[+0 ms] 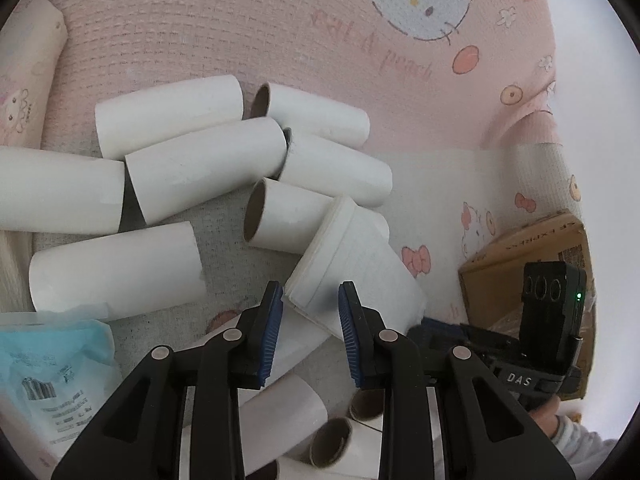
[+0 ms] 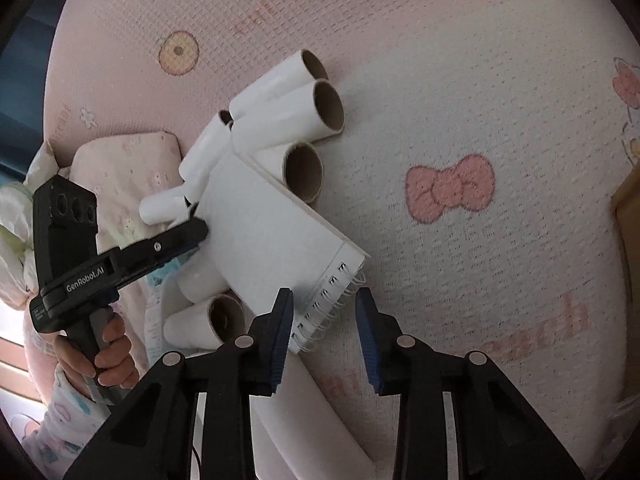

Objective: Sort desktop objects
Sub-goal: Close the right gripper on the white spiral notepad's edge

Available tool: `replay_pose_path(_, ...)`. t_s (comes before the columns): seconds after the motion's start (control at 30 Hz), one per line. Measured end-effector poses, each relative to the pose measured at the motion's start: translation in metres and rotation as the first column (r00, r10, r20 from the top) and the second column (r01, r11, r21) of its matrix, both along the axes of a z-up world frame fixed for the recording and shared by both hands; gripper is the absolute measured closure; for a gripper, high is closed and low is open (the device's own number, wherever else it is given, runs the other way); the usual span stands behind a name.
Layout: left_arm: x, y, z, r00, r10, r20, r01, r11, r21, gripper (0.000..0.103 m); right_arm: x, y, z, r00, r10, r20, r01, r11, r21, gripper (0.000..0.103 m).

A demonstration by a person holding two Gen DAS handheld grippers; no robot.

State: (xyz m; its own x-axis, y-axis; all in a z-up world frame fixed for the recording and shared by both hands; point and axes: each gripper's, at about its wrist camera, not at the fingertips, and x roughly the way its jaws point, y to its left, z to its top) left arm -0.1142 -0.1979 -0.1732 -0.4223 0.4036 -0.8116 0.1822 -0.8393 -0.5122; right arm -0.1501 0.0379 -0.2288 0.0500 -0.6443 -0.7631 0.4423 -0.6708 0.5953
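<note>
A pink woven cloth [image 1: 168,28] printed with cartoon cats, bows and doughnuts covers the surface. In the left wrist view, white cardboard tubes [image 1: 208,168] lie heaped ahead and to the left of the left tool [image 1: 308,320], with more beneath it. A white spiral notebook [image 1: 360,268] lies between its blue pads; whether they press on it cannot be told, though the jaws stand narrowly parted. A pale blue packet [image 1: 52,356] sits at lower left, a brown cardboard box [image 1: 532,248] at right, and the right tool's body shows just in front of the box.

In the right wrist view, the notebook's wire binding [image 2: 332,304] sits between the parted pads of the right tool [image 2: 324,320], apart from them. Ahead, tubes surround the notebook. At left a hand [image 2: 108,356] holds the left tool, whose tip meets the notebook's far edge.
</note>
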Motion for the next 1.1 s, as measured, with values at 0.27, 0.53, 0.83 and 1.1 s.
replay_pose_path(0.27,-0.024,-0.010,0.006,1.000,0.016,0.009,-0.016,1.000,0.006,0.054,-0.009,0.000,0.012,0.999,0.014,-0.049,-0.014,1.000,-0.011,0.074)
replay_pose_path(0.53,-0.024,0.019,0.001,0.985,-0.160,0.058,0.164,0.983,-0.079,0.054,-0.007,-0.013,0.008,0.991,0.060,-0.121,-0.053,0.997,0.059,0.074)
replay_pose_path(0.83,-0.024,0.037,0.007,0.972,-0.233,0.035,0.236,0.957,-0.167,0.080,0.001,-0.028,0.010,0.969,0.118,-0.215,-0.092,0.988,0.128,0.073)
replay_pose_path(1.1,-0.020,0.032,0.006,0.972,-0.234,-0.002,0.231,0.959,-0.165,0.080,-0.004,-0.002,0.004,0.997,0.029,-0.065,-0.024,0.997,0.076,0.064)
